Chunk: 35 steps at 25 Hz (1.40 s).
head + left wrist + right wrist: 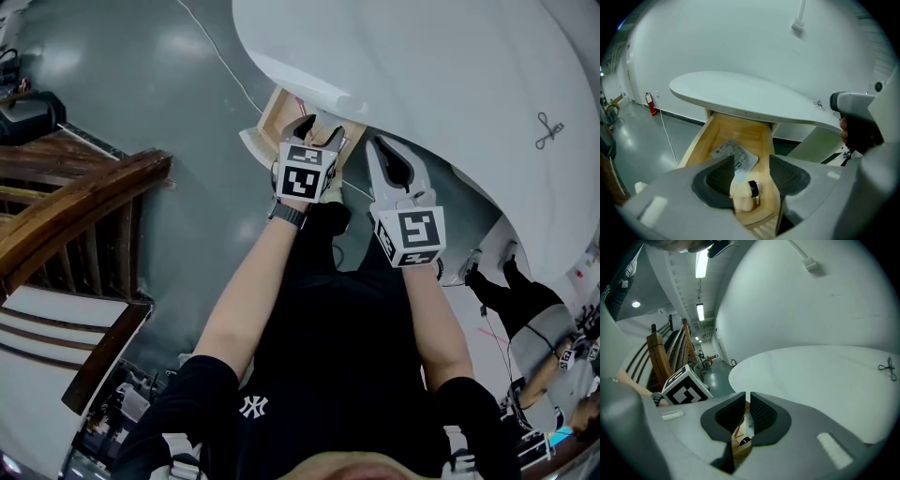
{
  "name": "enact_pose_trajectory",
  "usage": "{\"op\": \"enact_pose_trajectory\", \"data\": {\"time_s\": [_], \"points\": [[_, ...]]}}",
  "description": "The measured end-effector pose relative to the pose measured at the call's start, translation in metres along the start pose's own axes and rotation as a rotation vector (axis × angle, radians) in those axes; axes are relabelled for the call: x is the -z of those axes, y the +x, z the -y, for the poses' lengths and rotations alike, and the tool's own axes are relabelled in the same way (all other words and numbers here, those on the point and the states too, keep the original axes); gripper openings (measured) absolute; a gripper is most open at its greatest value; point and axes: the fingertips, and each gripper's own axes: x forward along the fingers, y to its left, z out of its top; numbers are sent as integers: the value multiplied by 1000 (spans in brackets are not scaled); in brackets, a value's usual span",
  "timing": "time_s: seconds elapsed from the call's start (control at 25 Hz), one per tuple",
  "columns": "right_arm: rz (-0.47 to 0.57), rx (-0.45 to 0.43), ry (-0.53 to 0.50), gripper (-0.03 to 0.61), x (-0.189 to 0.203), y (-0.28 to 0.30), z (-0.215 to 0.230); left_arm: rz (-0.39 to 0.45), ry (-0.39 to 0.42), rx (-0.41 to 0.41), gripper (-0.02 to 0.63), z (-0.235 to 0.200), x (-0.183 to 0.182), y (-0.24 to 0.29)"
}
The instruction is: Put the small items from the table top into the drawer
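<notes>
Grippers hang side by side over the open drawer (745,129). The left gripper (751,166) has its jaws spread wide with nothing between them. The right gripper (747,398) has its jaws drawn almost together, a bare slit left, and pinches nothing. Below them on the wooden drawer floor lie a pale lump (744,204), a small black-and-white piece (753,189) touching it, and a printed packet (733,152) further in. Beyond, on the white round table (740,93), one small dark item (887,367) lies well apart from both grippers, out on the table's right side. It looks like thin looped wire, perhaps a clip, though it is too small to be sure. I judge it light, stiff and lying flat, apt to skate on the smooth top. It is best nipped across its middle from straight above with the jaw tips.
</notes>
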Motion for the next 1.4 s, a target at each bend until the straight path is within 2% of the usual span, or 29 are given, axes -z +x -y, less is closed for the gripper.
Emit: {"op": "enact_pose_trajectory", "data": {"time_s": [0.28, 0.56, 0.8, 1.24, 1.4], "points": [[15, 24, -1, 51, -21, -23, -3, 23, 12, 18, 233, 19, -15, -34], [51, 71, 0, 48, -43, -51, 1, 80, 46, 35, 216, 43, -47, -66], [90, 121, -5, 41, -66, -77, 8, 132, 80, 50, 150, 69, -74, -89], [154, 217, 1, 37, -96, -117, 39, 212, 125, 142, 113, 129, -129, -106], [176, 250, 9, 34, -106, -130, 51, 236, 161, 166, 68, 151, -147, -111]]}}
